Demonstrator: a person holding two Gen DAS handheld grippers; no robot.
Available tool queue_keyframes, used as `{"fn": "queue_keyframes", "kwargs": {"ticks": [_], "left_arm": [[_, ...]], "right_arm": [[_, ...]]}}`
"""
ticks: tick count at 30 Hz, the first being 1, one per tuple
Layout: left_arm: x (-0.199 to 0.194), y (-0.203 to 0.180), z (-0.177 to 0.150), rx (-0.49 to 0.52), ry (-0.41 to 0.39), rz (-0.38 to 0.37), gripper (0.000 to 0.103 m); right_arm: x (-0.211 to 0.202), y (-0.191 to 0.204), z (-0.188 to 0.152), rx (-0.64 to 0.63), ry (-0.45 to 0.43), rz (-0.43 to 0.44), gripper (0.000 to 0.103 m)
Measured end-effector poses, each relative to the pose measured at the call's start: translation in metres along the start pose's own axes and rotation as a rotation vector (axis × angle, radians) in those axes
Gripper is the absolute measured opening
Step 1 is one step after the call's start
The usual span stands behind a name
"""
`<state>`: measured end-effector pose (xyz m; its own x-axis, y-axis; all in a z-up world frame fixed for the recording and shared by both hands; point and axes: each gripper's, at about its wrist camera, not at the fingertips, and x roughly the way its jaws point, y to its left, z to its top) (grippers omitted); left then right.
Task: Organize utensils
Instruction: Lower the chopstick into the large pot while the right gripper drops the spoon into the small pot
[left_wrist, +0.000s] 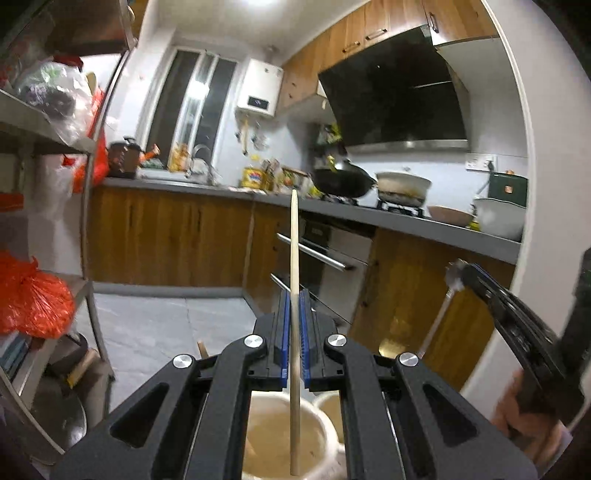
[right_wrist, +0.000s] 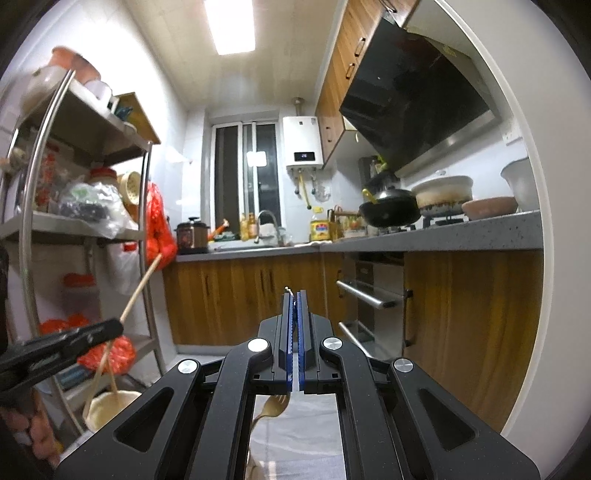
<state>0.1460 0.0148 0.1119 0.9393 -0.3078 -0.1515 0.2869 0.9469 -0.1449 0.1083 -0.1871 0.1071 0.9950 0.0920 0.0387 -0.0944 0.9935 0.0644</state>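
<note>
Room: narrow kitchen with wooden cabinets (right_wrist: 236, 295) below and above, a window (right_wrist: 245, 173) at the far end, a white water heater (right_wrist: 303, 146) beside it, a ceiling light on.
Desk: grey counter (right_wrist: 443, 230) along the right wall and far end; on it a black wok (right_wrist: 389, 210), a white pot (right_wrist: 443, 199) on the stove, bowls, an oil bottle (right_wrist: 320, 229), a sink tap.
Hood: black range hood (left_wrist: 399, 96) above the stove.
Shelf: metal rack (right_wrist: 144, 229) on the left, loaded with bags and jars, red plastic bags hanging off it.
Floor: grey tiles (left_wrist: 166, 325).
Left gripper (left_wrist: 294, 295): jaws narrow, clamped on a wooden chopstick (left_wrist: 294, 258) that stands upright above a cream cup (left_wrist: 284, 435).
Right gripper (right_wrist: 294, 295): jaws pressed together on the thin handle of a gold fork (right_wrist: 273, 406), tines showing below the jaws.
Second cup (left_wrist: 330, 410): just beside the first, mostly hidden.
</note>
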Motion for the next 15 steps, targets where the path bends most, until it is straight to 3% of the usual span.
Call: {"fn": "queue_keyframes", "kwargs": {"ticks": [5, 15], "left_arm": [[0.008, -0.008, -0.015, 0.068, -0.012, 0.067, 0.005], [-0.011, -0.013, -0.043, 0.149, 0.137, 0.078, 0.005]], "right_arm": [[0.010, 0.013, -0.009, -0.078, 0.061, 0.016, 0.003], [0.023, 0.038, -0.026, -0.199, 0.187, 0.085, 0.003]]}}
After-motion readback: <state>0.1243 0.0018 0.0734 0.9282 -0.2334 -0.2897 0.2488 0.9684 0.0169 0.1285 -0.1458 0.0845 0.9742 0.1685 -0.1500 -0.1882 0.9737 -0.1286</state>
